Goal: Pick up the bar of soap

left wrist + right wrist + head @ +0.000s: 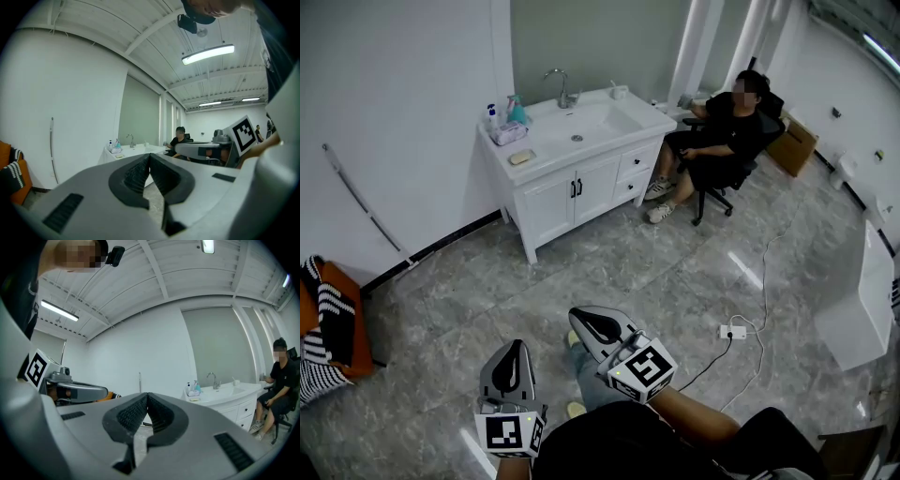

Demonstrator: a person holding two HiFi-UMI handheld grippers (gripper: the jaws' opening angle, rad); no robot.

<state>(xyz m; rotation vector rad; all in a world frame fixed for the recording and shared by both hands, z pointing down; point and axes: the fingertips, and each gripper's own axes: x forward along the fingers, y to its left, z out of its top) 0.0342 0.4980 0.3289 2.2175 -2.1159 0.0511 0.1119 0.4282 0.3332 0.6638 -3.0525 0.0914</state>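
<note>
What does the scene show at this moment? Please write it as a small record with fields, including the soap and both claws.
soap: bar of soap lies on the white vanity top, left of the basin
left claw: shut, nothing held
right claw: shut, nothing held
position: both claws far from the vanity, pointing towards it
bystander: seated person, right of the vanity
task state: soap not yet picked up

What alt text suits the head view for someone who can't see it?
The grey left gripper and right gripper, both shut and empty, hang low, far across a grey tiled floor from a white vanity cabinet bearing a pale bar of soap. A person in black sits beside it.
</note>
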